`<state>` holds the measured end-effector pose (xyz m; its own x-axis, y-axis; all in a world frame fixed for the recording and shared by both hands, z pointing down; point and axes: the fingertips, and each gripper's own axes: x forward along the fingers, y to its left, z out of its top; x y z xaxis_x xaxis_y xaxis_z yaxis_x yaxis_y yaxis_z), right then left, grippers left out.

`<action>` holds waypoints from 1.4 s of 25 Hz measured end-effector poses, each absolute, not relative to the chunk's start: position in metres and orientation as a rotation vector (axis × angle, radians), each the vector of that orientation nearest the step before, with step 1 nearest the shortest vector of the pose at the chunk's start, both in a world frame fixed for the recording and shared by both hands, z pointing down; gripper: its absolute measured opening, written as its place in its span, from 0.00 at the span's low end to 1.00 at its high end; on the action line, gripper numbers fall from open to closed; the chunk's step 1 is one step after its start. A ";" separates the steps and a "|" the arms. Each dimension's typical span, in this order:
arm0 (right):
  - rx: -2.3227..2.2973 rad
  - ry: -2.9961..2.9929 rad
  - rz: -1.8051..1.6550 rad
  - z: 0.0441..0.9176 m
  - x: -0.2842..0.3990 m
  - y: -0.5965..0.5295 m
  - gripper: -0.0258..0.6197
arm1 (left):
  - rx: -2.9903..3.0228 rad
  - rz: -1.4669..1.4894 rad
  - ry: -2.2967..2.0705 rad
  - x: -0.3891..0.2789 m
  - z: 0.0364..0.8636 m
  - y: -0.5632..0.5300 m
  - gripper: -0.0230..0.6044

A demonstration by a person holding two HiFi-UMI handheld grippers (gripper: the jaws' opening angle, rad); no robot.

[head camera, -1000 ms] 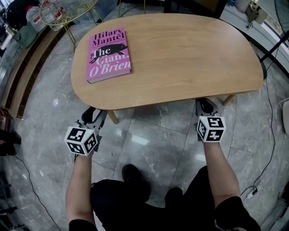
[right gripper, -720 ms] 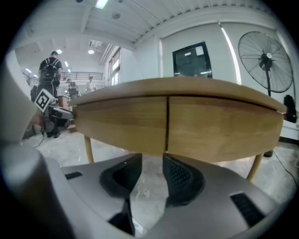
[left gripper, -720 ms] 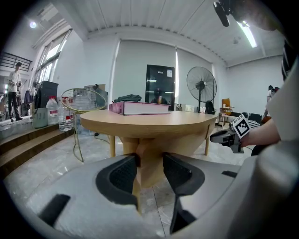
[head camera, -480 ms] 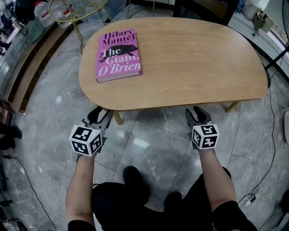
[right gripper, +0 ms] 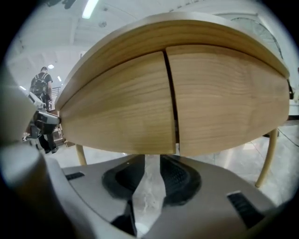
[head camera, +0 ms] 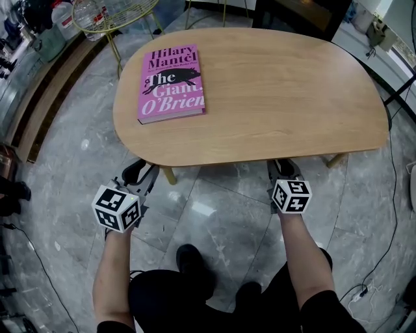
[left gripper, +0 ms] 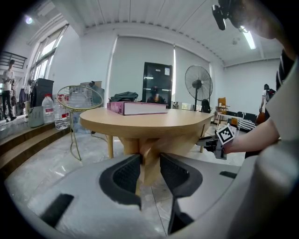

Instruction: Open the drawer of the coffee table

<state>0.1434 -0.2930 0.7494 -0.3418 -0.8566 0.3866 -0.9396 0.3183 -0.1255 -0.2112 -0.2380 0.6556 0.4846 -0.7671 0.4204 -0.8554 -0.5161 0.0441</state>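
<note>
The oval wooden coffee table (head camera: 273, 84) carries a pink book (head camera: 170, 81). In the right gripper view its curved drawer front (right gripper: 121, 112) fills the frame, split by a vertical seam (right gripper: 171, 100). My right gripper (head camera: 283, 167) sits at the table's near edge, just under the front's lower rim. Its jaws (right gripper: 152, 161) have just been closing; they stand slightly apart, with only floor between them. My left gripper (head camera: 138, 170) hovers near the left front leg (head camera: 169, 173). Its jaws (left gripper: 149, 158) have also been closing and are open; the leg (left gripper: 150, 173) shows through the gap.
A gold wire side table (head camera: 107, 13) and water bottles (head camera: 65, 19) stand at the back left beside a low wooden step (head camera: 39, 97). Cables (head camera: 393, 195) trail over the marble floor on the right. My feet (head camera: 188, 253) are below the grippers. Another table leg (right gripper: 265, 158) stands right.
The right gripper has sunk and shifted slightly left along the table's near edge. The left gripper has stayed near the front leg.
</note>
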 end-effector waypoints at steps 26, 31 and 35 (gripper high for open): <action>1.456 -2.643 0.693 0.730 0.119 -0.279 0.52 | 2.525 0.527 -1.445 -0.213 0.654 -0.240 0.27; 1.510 -2.665 0.754 0.723 0.122 -0.277 0.50 | 2.526 0.521 -1.456 -0.213 0.651 -0.238 0.26; 1.494 -2.656 0.719 0.725 0.120 -0.275 0.49 | 2.523 0.518 -1.446 -0.216 0.651 -0.238 0.25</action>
<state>0.1204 -0.2752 0.7246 -0.5445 -0.8070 0.2285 -0.8120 0.4390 -0.3845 -0.2156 -0.2380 0.6507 0.4643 -0.7961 0.3881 -0.8615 -0.5077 -0.0106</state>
